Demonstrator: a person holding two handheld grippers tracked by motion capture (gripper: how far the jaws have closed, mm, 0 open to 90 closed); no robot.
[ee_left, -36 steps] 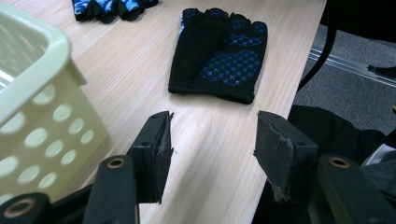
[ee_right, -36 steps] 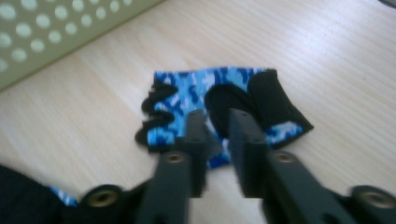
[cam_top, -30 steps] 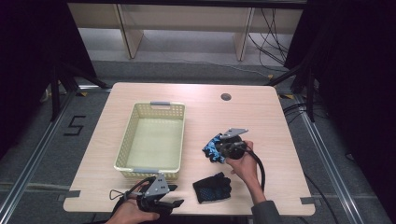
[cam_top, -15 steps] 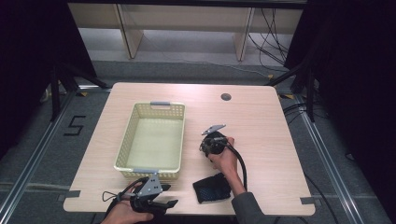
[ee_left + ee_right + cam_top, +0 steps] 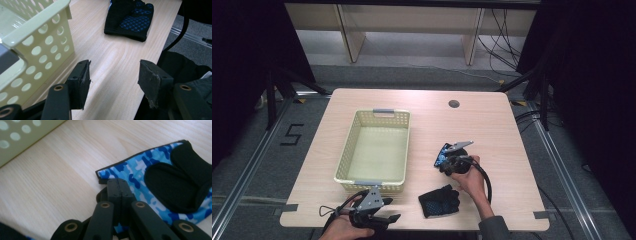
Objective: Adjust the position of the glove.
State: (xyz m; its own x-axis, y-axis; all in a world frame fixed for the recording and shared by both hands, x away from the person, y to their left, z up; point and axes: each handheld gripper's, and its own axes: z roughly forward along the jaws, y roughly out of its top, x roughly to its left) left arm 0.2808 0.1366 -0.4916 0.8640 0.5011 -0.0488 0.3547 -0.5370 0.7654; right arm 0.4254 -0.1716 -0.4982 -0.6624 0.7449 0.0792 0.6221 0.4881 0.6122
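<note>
1. The blue camouflage glove [image 5: 160, 180] is lying on the worktop [image 5: 492, 125], to the right of the basket [image 5: 343, 161] and apart from it; in the right tool view it is lying flat, with its black pads facing up.
2. The right tool [image 5: 117, 188] is pinching the edge of that glove, its jaws pressed together on the hem. In the high view the right tool [image 5: 447, 159] is sitting over the glove, held by the person's right hand [image 5: 468, 176].
3. The black glove [image 5: 439, 201] is lying near the front edge of the worktop, between the two hands and touched by neither tool.
4. The left tool [image 5: 112, 77] is resting near the front corner of the basket with its jaws spread wide and nothing between them; the black glove [image 5: 130, 18] is lying ahead of it.
5. The basket is sitting empty, so the work appears to be at an early stage: one glove is being gripped but not lifted clear, and both gloves likely remain to be carried into the basket.
</note>
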